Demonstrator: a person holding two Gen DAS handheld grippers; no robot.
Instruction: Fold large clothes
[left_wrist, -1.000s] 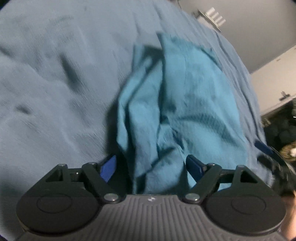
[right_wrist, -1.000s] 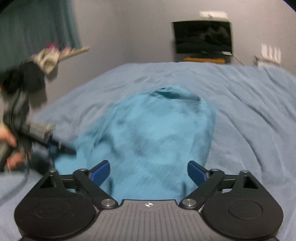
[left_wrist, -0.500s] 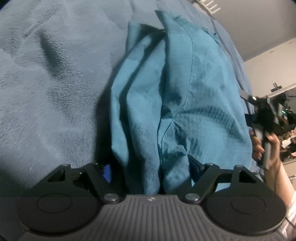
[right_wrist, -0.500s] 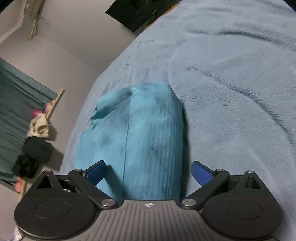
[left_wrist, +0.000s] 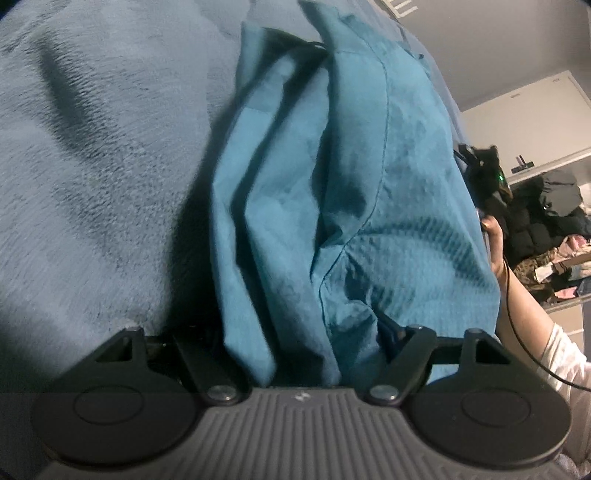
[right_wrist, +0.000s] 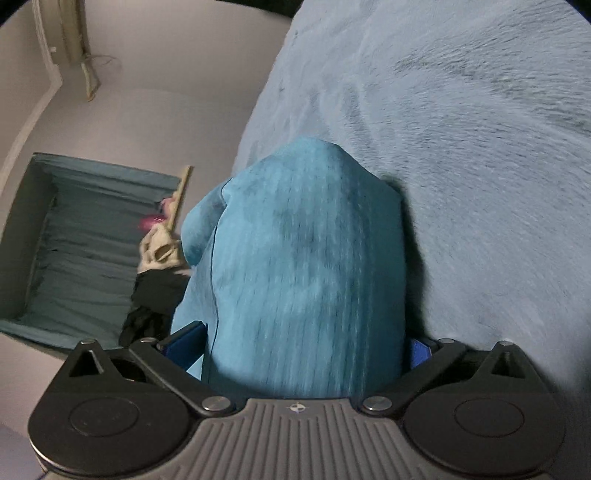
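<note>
Mid-fold — both grippers, left (left_wrist: 306, 332) and right (right_wrist: 295, 343), fingers spread wide, carry the bunched garment (left_wrist: 332, 192) between them, grip unclear; next, lay it flat on the bed (right_wrist: 480, 147).

Plenty of open bed (left_wrist: 96, 177) on the left in the left wrist view, just fuzzy grey-blue blanket with a few dents, so a tool could slide in there easily. Same on the right side of the right wrist view, bare blanket (right_wrist: 480, 147) all the way up. The teal garment (left_wrist: 332, 192) bunches up tall right in front of both tools and fills the middle. On its far side the person's hand (left_wrist: 493, 240) and a trailing black cable (left_wrist: 517, 332) crowd that edge. Past the bed's edge hangs dark clothing (right_wrist: 155, 295) by a wooden stick (right_wrist: 181, 195).
</note>
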